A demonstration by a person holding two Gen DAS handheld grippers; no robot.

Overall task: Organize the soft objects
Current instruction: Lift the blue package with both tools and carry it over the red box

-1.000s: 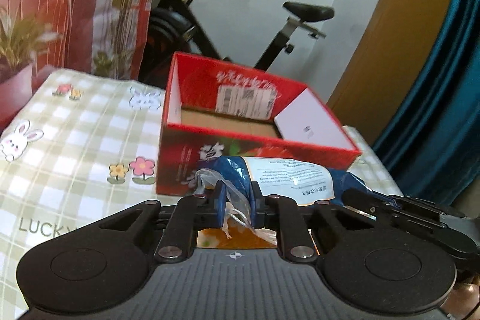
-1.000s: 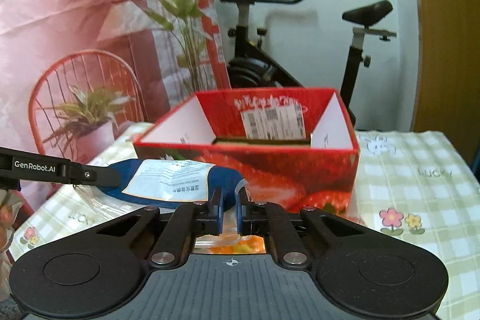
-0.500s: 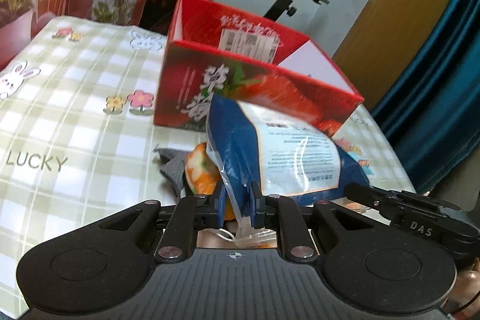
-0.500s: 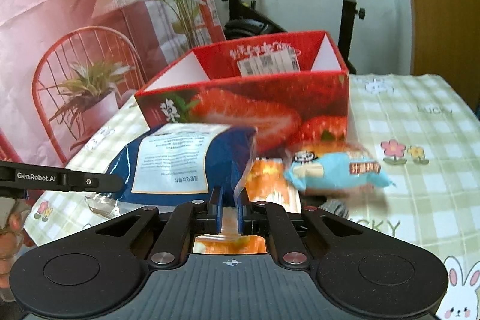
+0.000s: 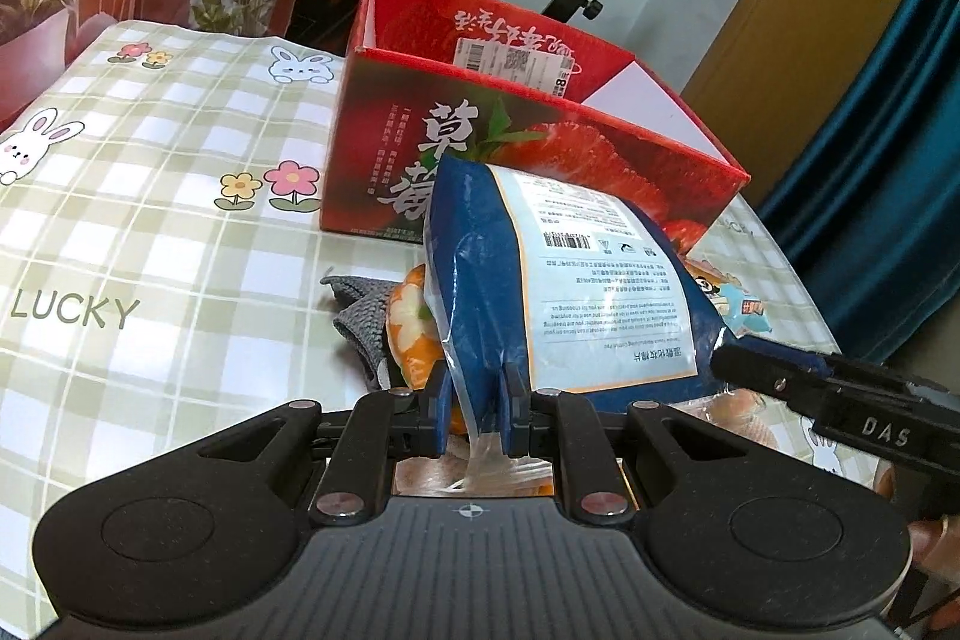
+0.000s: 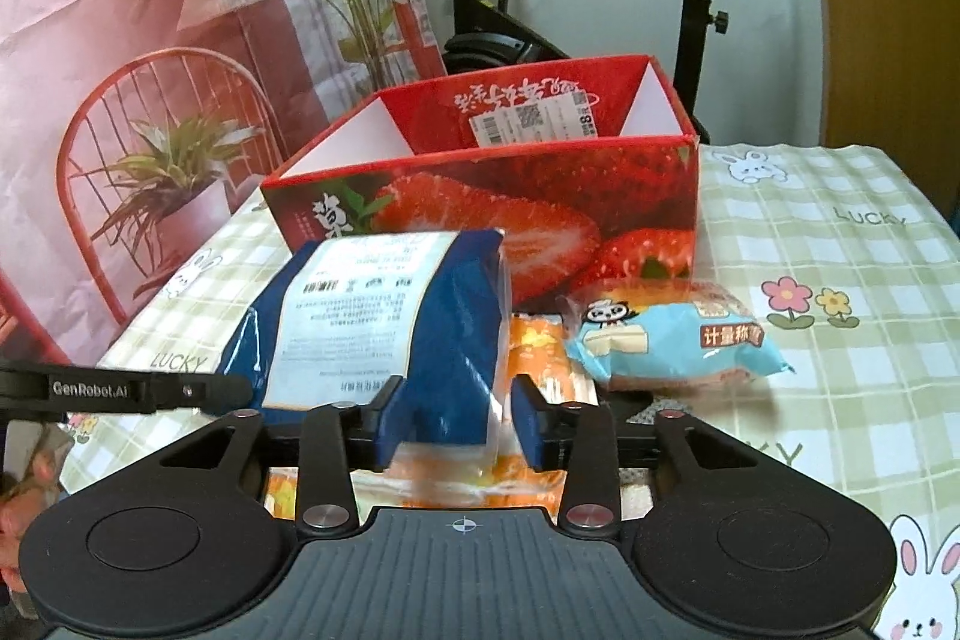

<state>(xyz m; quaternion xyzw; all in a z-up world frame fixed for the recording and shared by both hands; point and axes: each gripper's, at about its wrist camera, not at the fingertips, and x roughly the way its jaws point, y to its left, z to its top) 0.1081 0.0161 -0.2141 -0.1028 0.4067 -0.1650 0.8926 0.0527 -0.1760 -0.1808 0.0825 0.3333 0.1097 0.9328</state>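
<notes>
A blue bag with a white label [image 5: 570, 280] stands tilted over the pile of soft packs in front of the red strawberry box [image 5: 540, 148]. My left gripper [image 5: 477, 406] is shut on the bag's clear sealed edge. In the right wrist view the bag [image 6: 372, 316] has its other sealed edge between the fingers of my right gripper [image 6: 461, 418], whose jaws are opening and stand apart from the film. Under the bag lie an orange packet [image 6: 534, 346], a light blue bread pack [image 6: 672, 334] and a grey cloth [image 5: 360, 304]. The box [image 6: 480, 196] is open-topped.
The checked tablecloth [image 5: 150, 220] with bunnies and flowers covers the table. An exercise bike [image 6: 480, 10] stands behind the box, a plant-print backdrop [image 6: 150, 40] at the left, a blue curtain [image 5: 888, 160] at the right table edge.
Both grippers have sunk with the blue bag, from level with the box rim down onto the pile. The right jaws, shut on the bag's edge before, have spread apart.
</notes>
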